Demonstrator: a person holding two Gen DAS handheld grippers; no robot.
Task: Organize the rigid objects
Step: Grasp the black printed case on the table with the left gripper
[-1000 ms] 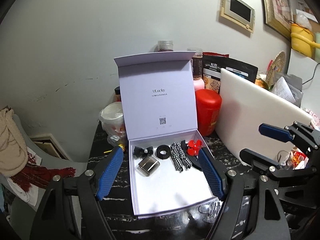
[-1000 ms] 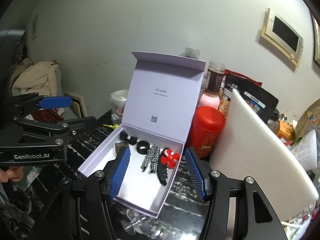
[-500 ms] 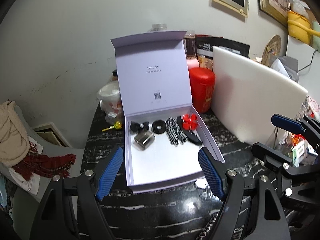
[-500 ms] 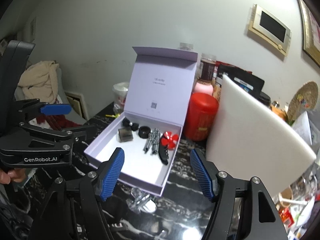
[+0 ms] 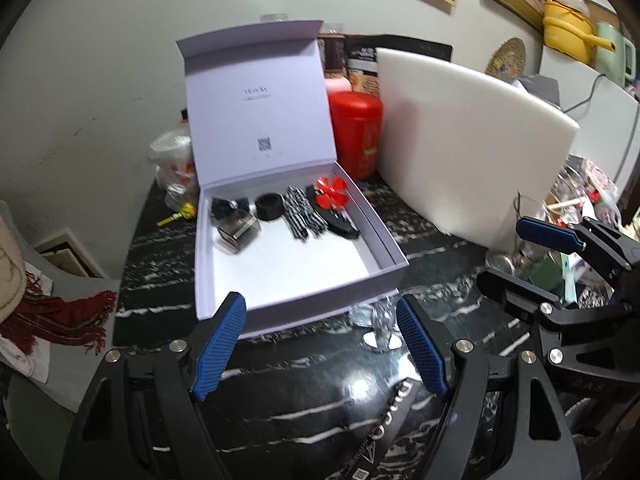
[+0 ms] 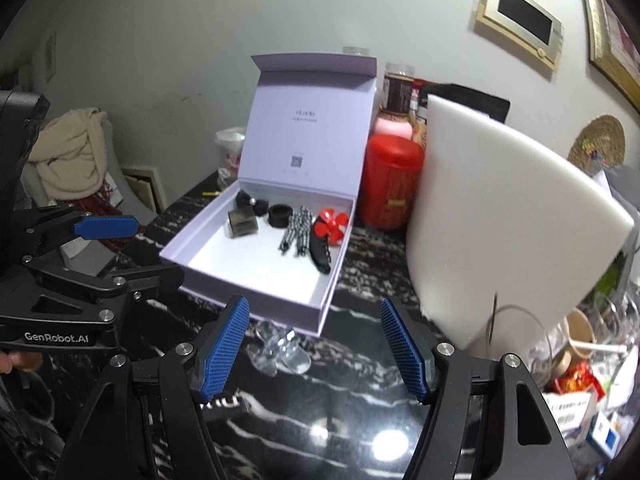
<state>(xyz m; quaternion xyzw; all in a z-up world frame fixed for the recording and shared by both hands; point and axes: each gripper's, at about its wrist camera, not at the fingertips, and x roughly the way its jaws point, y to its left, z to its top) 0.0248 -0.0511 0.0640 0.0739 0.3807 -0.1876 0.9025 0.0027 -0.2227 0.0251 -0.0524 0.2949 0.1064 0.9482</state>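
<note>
An open lilac box (image 5: 384, 256) (image 6: 256, 292) stands on the black marble table, lid upright. At its far end lie a black bow (image 5: 221, 206), a dark square clip (image 5: 238, 234), a black ring (image 5: 269, 207), a checkered clip (image 5: 300, 216) and a black clip with a red flower (image 5: 331, 197). A clear plastic hair clip (image 5: 374, 316) (image 6: 280, 350) lies on the table just in front of the box. My left gripper (image 5: 320, 346) is open and empty in front of the box. My right gripper (image 6: 314, 350) is open and empty, the clear clip lying between its fingers' lines.
A white board (image 5: 472, 144) leans at the right of the box. A red canister (image 5: 355, 134) and bottles stand behind. Glassware and clutter (image 6: 576, 344) fill the right side. A bagged cup (image 5: 174, 160) sits left of the box. The table's left edge drops to a chair with cloths (image 6: 70, 156).
Both grippers have pulled back from the box and risen; the box looks smaller and the clear clip in front of it has come into fuller view. Both stay open.
</note>
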